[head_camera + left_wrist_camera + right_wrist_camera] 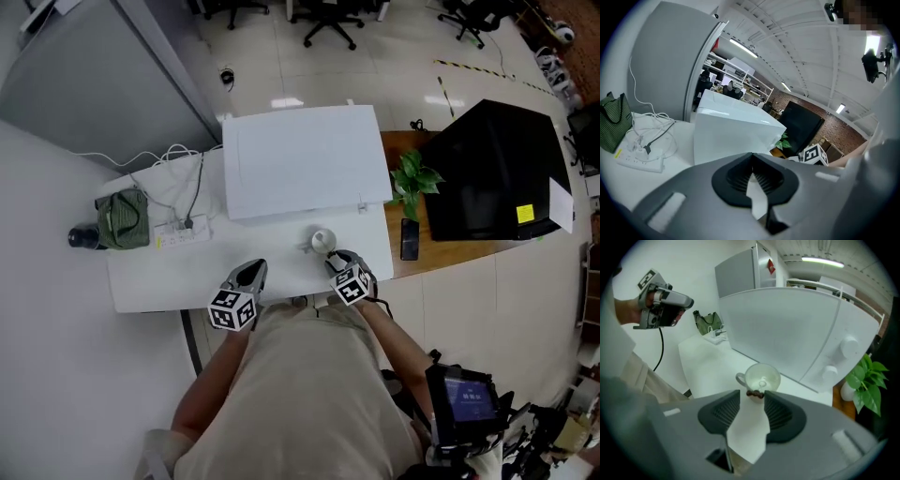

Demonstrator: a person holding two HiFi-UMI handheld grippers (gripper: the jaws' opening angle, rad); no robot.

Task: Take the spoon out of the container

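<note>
1. Two tongs are held over the near edge of the white tabletop [169,277]. The left tongs [752,157] are held off to the side with their tips closed together on nothing, probably because they are not needed for this step.
2. The right tongs [753,395] are pointed steeply down at the cup [761,377], with the jaws spread and empty. Only bare tabletop is seen in the gap, and the cup stands just beyond the tips.
3. The spoon [762,382] is made out as a small pale shape inside the cup, so it is judged not yet taken out. A dark bit at the near rim cannot be identified.
4. The cup is set upright near the tabletop's front, just before a big white box [305,159], where it can be reached from above.
5. The jaws are likely spread so that the spoon can be straddled. A careful closing is called for next, since the light cup could be tipped or dragged if its rim is caught.
6. A plant [412,178] and a phone [409,239] are set well apart from the cup.
</note>
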